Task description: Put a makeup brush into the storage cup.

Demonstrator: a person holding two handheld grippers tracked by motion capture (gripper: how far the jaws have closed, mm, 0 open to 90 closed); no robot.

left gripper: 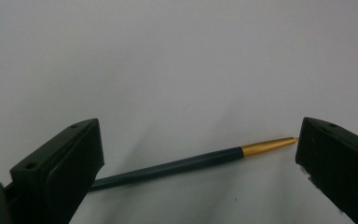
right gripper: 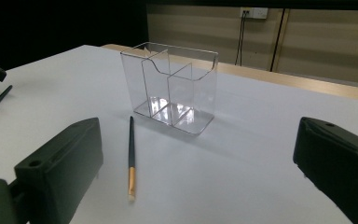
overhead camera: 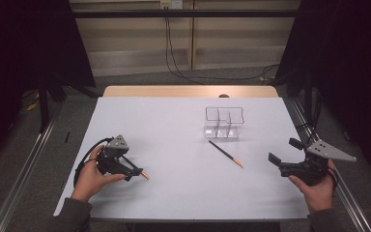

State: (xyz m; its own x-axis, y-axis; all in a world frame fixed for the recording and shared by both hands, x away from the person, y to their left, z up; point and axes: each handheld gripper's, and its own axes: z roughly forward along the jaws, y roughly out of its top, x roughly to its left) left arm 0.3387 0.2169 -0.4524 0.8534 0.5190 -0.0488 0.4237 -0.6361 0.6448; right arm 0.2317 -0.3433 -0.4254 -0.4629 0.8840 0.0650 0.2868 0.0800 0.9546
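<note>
The left hand-held gripper (overhead camera: 134, 173) sits low over the near-left part of the white desk (overhead camera: 174, 121), its jaws spread wide on either side of a dark pen with a gold tip (left gripper: 186, 164); in the left gripper view that pen lies flat on the desk between the jaws, its gold tip close to the right-hand jaw and its dark end running behind the left-hand one, and whether either jaw touches it I cannot tell; the jaws have no grip on it. The right hand-held gripper (overhead camera: 284, 153) is held at the near-right edge of the desk, jaws wide apart and holding nothing. A second dark pen with a gold tip (overhead camera: 225, 154) lies flat near the middle of the desk, well apart from both grippers; its dark end points toward a clear plastic organiser (overhead camera: 223, 123) with divided compartments, which stands upright just beyond it and looks empty. In the right gripper view this second pen lies between the gripper and the organiser, with bare desk around it; nothing stands between the left gripper and its pen. Black cables (overhead camera: 174, 53) hang down the far wall behind the desk.
</note>
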